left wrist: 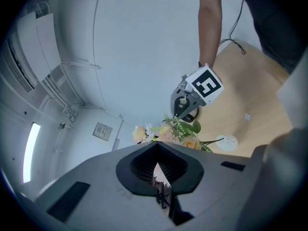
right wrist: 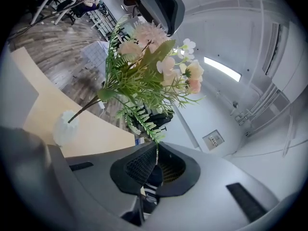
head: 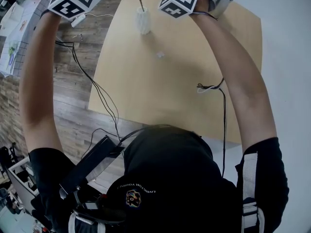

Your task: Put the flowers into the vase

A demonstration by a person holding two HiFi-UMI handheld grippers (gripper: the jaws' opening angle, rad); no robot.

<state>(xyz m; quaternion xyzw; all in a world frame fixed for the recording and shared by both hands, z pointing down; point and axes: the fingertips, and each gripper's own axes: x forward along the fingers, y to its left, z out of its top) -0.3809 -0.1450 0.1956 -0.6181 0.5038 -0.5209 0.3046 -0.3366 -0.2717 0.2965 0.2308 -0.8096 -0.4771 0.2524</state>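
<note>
**Stem in the vase, right jaws on a frond**

The left gripper (left wrist: 157, 170) has its jaws pressed fully together with nothing between them. The flowers (left wrist: 168, 131) lie just beyond their tips. The white vase (left wrist: 226, 142) sits further right of them on the tan table (left wrist: 250, 90). The bunch's stem slants down into the vase's mouth. The right gripper (right wrist: 155, 150) has its jaws almost together, pinching the tip of a green fern frond of the flowers. The pink and cream blooms spread above and ahead of these jaws. The vase stands low and off to their left.
</note>
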